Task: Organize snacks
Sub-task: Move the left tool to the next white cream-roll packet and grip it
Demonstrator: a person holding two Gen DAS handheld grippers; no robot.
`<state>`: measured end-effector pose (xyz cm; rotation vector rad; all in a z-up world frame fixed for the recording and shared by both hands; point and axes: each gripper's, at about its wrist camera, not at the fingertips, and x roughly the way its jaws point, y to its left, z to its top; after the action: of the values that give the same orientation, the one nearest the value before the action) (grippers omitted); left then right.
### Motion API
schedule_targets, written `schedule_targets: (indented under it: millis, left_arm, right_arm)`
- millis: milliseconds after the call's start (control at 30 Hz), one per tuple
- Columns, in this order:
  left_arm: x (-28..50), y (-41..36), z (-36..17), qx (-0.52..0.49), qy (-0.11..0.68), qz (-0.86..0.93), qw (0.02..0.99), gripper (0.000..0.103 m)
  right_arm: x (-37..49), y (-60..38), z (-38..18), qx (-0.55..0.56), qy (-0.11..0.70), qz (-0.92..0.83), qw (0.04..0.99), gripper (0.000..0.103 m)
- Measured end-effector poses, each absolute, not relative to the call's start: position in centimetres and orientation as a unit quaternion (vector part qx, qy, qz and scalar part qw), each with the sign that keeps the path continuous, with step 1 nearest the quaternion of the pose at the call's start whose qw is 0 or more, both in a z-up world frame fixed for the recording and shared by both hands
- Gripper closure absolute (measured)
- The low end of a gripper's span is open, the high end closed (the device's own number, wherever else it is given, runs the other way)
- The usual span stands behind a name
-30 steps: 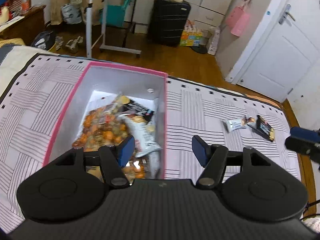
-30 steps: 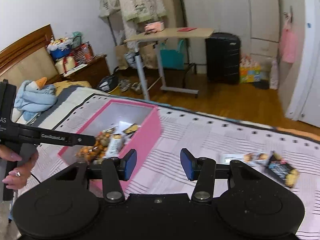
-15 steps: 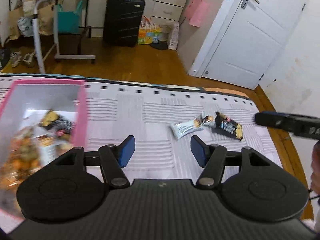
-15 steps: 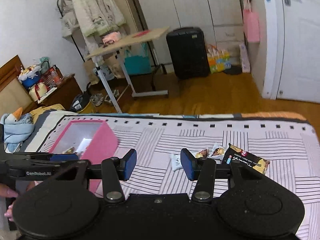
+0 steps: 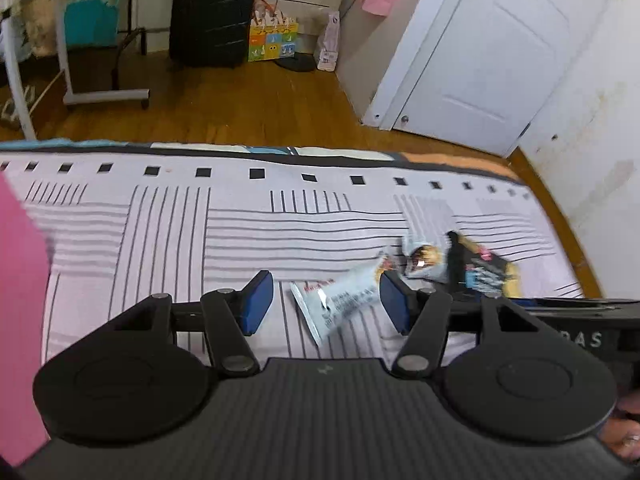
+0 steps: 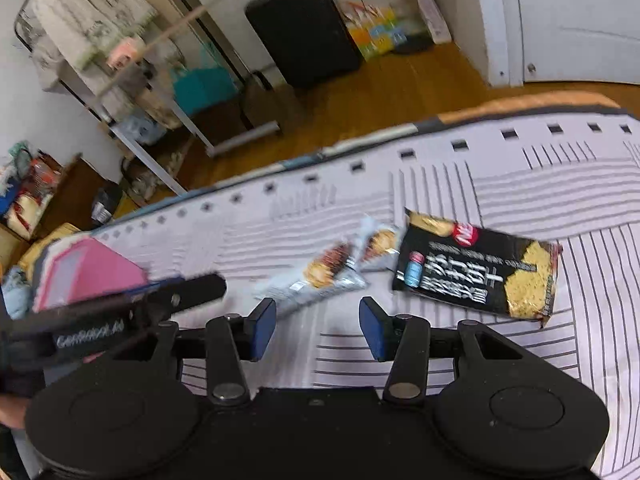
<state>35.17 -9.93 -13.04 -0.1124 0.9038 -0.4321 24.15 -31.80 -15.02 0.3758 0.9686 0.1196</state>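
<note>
Snack packets [image 6: 476,272], print too blurred to read, beyond both tongs [image 5: 326,304] [image 6: 318,326], apart and empty, right's narrowing.

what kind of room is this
Most likely a bedroom in a home: a bed with a striped cover, a black suitcase on the wooden floor, and clothes on a rack.

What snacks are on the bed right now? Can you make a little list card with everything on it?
surface: striped bed cover
snacks out: long white packet, small white packet, black packet
box: pink box, off to the left side
left gripper: empty, white packet lies ahead between its fingers, not touching
right gripper: empty, closing a little, nothing between
background: black suitcase, white door
</note>
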Motion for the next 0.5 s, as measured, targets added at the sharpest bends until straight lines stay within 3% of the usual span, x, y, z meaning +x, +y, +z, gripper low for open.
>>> schedule_targets:
  millis: [500]
  left_arm:
    - [36.6, -13.4, -16.8, 0.013, 0.430, -0.248, 0.868, 0.044]
  right_arm:
    - [25.1, -35.7, -16.3, 0.136, 0.418, -0.004, 0.898, 0.049]
